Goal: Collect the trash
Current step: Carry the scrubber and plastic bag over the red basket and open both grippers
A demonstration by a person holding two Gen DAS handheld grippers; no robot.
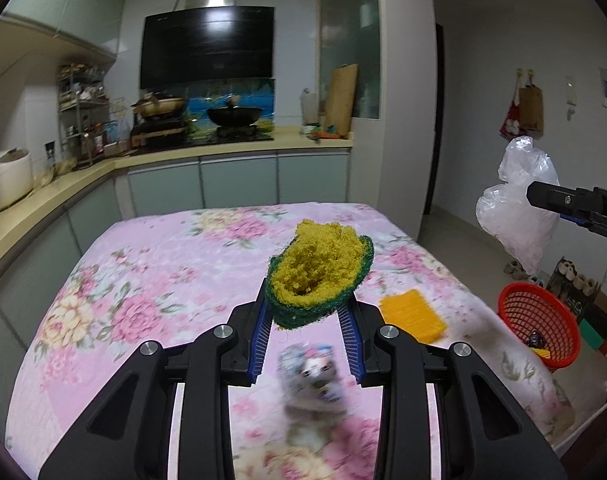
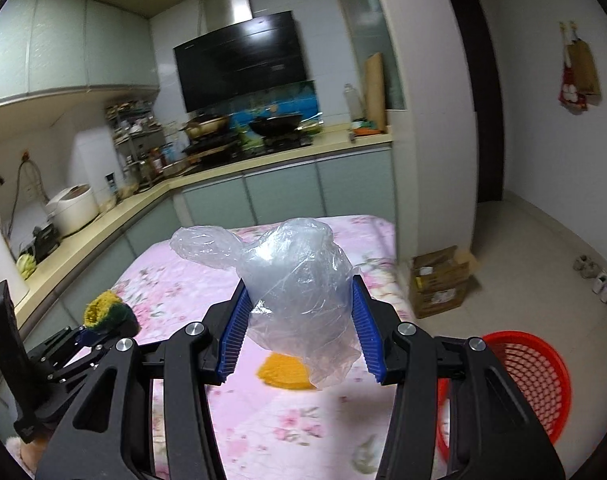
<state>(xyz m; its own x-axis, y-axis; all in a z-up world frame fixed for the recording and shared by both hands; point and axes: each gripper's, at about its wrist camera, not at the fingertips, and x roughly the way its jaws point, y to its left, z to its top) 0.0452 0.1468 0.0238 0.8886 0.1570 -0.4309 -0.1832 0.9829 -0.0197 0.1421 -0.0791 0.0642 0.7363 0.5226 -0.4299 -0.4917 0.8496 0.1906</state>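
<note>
My left gripper (image 1: 308, 307) is shut on a yellow-and-green scouring sponge (image 1: 321, 270), squeezed and lifted above the floral tablecloth (image 1: 143, 280). In the right wrist view the same sponge (image 2: 105, 312) shows at the far left, in the left gripper (image 2: 97, 334). My right gripper (image 2: 299, 300) is shut on a crumpled clear plastic bag (image 2: 299, 284), held in the air. From the left wrist view the bag (image 1: 515, 204) hangs at the right, pinched by the right gripper (image 1: 533, 198). A red mesh basket (image 2: 535, 376) stands beside the table's right edge, also seen as the basket (image 1: 537, 322).
A flat yellow cloth (image 1: 413, 314) lies on the table, and it shows as the cloth (image 2: 283, 370) under the bag. A blurred crumpled wrapper (image 1: 313, 372) lies near the front. A cardboard box (image 2: 441, 280) sits on the floor. Kitchen counters (image 2: 143, 204) run along the left and back.
</note>
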